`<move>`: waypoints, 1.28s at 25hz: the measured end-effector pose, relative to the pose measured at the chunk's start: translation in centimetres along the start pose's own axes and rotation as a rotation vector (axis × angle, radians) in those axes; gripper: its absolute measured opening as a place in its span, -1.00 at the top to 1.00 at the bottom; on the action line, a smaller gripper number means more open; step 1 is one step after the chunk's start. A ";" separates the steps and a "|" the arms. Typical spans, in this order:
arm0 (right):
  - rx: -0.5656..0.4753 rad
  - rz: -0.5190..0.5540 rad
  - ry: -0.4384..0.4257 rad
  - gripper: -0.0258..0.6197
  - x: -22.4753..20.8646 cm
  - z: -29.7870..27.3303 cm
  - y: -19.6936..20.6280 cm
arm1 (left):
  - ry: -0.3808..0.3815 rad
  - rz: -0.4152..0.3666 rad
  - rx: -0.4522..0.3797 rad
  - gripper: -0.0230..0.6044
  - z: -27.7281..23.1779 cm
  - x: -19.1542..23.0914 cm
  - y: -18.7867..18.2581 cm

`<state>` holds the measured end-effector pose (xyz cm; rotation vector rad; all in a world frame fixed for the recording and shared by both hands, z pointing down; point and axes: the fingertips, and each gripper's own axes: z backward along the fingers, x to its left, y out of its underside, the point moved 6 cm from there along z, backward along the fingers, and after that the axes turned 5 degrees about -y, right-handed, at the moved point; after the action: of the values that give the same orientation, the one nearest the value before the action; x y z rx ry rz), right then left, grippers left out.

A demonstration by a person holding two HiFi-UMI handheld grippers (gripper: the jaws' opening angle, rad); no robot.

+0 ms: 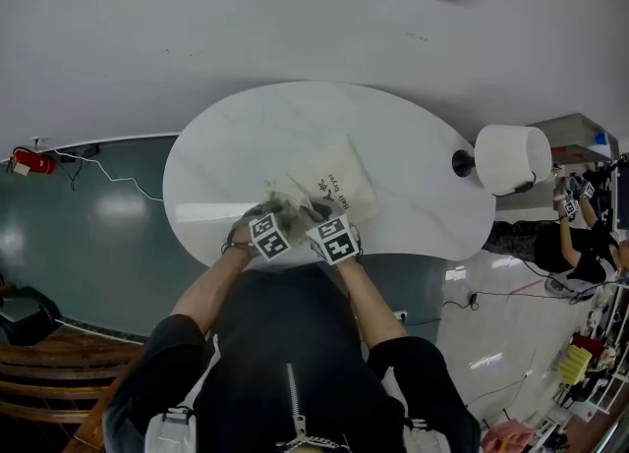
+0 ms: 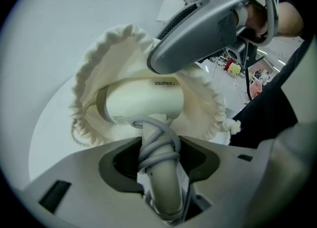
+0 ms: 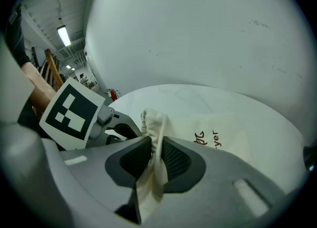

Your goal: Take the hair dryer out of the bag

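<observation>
A cream drawstring bag (image 1: 339, 186) with dark print lies on the white oval table (image 1: 246, 137). In the left gripper view its mouth (image 2: 114, 49) gapes wide, and a white hair dryer (image 2: 143, 101) pokes out of it. The dryer's handle (image 2: 161, 187), wrapped in its grey cord, sits between the jaws of my left gripper (image 2: 158, 155), and the pads touch the cord on both sides. My right gripper (image 3: 154, 158) is shut on the bag's gathered rim (image 3: 153, 123) and holds it up. Both grippers (image 1: 300, 220) meet at the bag's near end.
A white drum-shaped lamp (image 1: 511, 158) stands at the table's right edge. Past it, at the far right, another person (image 1: 575, 240) works among clutter. A wooden chair (image 1: 59, 372) stands at the lower left, and cables run over the floor (image 1: 108, 181).
</observation>
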<state>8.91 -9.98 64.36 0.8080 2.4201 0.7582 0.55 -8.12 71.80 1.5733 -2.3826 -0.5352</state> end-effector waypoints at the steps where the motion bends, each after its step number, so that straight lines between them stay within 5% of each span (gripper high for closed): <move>1: 0.000 0.003 0.000 0.73 0.0 0.0 0.0 | 0.001 0.000 -0.005 0.22 0.2 -0.1 -0.1; 32: 0.020 0.002 0.007 0.73 -0.3 -0.4 -0.3 | -0.009 0.038 -0.047 0.23 5.0 -1.0 3.3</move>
<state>8.84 -10.51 64.53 0.8168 2.4376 0.7398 -3.73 -5.17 68.71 1.5062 -2.3839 -0.5871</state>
